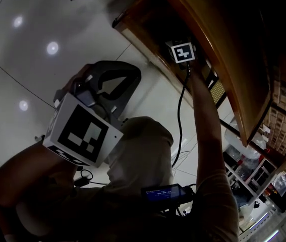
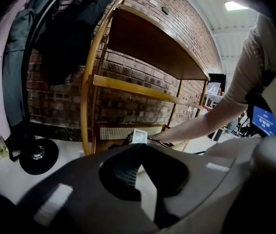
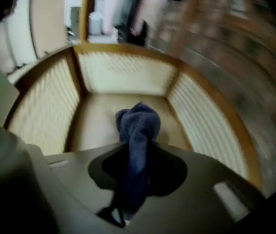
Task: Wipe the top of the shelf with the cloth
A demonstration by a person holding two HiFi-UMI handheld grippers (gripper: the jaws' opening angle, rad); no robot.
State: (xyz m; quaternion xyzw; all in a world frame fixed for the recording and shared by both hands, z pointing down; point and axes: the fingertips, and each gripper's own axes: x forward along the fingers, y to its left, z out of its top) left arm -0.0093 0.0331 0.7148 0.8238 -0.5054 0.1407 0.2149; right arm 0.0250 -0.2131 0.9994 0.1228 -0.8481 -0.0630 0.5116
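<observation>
Right hand-held gripper (image 1: 181, 50) at wooden shelf (image 1: 223, 59) (left hand-held gripper (image 1: 115, 82) nearer).

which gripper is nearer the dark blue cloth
Right. The right gripper is shut on the dark blue cloth, low in the wooden shelf; the left gripper is held back from the shelf.

Head camera down, all views — shelf (image 2: 152, 48)

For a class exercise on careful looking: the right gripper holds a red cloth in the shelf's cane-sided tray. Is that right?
No: the cloth is dark blue, not red, as the right gripper view shows. The right gripper does hold it in the shelf's cane-sided tray.
</observation>
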